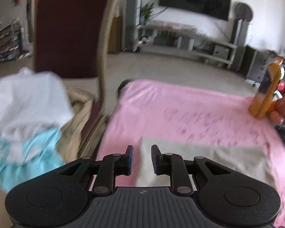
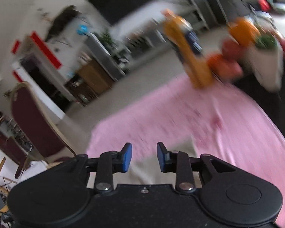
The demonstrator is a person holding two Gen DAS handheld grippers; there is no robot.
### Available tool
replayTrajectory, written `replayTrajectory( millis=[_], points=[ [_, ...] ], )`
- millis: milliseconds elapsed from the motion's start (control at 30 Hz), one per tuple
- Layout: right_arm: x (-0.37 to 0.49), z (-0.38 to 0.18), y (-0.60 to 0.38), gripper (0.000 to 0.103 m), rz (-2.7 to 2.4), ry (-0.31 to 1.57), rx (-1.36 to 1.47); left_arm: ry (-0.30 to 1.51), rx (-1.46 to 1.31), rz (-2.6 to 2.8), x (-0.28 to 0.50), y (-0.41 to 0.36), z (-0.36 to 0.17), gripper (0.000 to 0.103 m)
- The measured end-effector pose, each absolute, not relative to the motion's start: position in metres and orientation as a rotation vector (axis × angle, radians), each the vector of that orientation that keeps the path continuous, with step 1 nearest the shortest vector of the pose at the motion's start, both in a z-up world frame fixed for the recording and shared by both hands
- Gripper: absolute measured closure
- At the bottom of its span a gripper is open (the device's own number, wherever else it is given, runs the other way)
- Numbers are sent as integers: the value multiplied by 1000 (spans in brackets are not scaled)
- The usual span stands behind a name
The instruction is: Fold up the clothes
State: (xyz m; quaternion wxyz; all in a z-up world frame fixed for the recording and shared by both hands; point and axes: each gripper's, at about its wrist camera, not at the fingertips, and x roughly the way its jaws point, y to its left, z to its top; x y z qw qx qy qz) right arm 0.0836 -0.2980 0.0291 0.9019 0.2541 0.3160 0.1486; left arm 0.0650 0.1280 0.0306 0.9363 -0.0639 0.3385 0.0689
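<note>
A cream-coloured folded garment (image 1: pixel 199 163) lies flat on the pink tablecloth (image 1: pixel 180 110), just beyond my left gripper (image 1: pixel 142 158). That gripper hangs above the cloth's left edge with a narrow gap between its blue pads and nothing in it. In the right wrist view the same cream garment (image 2: pixel 144 171) shows under and between the fingers of my right gripper (image 2: pixel 144 156), which is lifted off it, jaws apart and empty. A heap of white and light-blue clothes (image 1: pixel 24 117) sits on the chair seat to the left. Both views are blurred.
A dark red chair with a pale frame (image 1: pixel 70 30) stands left of the table. An orange bottle (image 1: pixel 266 93) and fruit (image 1: pixel 281 108) stand at the table's far right corner, also as bottle (image 2: pixel 188 53) and fruit (image 2: pixel 233 57). Floor and a TV shelf lie beyond.
</note>
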Motion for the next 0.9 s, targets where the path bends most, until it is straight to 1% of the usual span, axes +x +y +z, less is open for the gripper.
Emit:
replayTrajectory(
  millis=[67, 100, 167, 200, 300, 367, 433, 500, 533, 567, 600, 667, 700, 733, 767, 833, 900],
  points=[
    [103, 34, -289, 75, 362, 610, 515, 689, -125, 72, 82, 121, 31, 83],
    [113, 28, -285, 75, 390, 619, 529, 709, -120, 40, 93, 116, 24, 83],
    [135, 4, -278, 75, 429, 666, 569, 787, -88, 19, 115, 103, -7, 86],
    [145, -10, -274, 76, 440, 690, 582, 817, -68, 25, 123, 98, -23, 91],
    [164, -63, -268, 80, 416, 752, 603, 898, -5, 88, 137, 91, -65, 92],
    [174, -99, -271, 85, 407, 853, 692, 945, 45, 152, 143, 94, -83, 93],
    [180, -121, -269, 85, 439, 966, 746, 949, 71, 196, 146, 100, -89, 90],
    [185, -134, -264, 84, 469, 1058, 698, 954, 72, 253, 148, 106, -91, 88],
    [189, -140, -269, 89, 416, 1071, 663, 957, 83, 278, 149, 109, -93, 88],
    [193, -146, -275, 103, 360, 1081, 627, 959, 103, 299, 150, 111, -94, 88],
    [198, -150, -287, 103, 291, 1058, 621, 961, 122, 321, 151, 112, -95, 84],
    [201, -150, -312, 103, 205, 997, 690, 968, 154, 373, 154, 117, -97, 84],
    [202, -150, -325, 103, 162, 965, 724, 976, 161, 411, 155, 120, -98, 89],
    [198, -144, -330, 99, 88, 930, 703, 980, 130, 442, 156, 128, -98, 92],
    [192, -137, -332, 95, 1, 891, 660, 973, 55, 442, 153, 139, -92, 92],
    [182, -127, -337, 95, -14, 854, 671, 936, -104, 390, 143, 155, -77, 92],
    [168, -119, -335, 94, 70, 850, 733, 888, -155, 295, 131, 151, -64, 92]
  ],
)
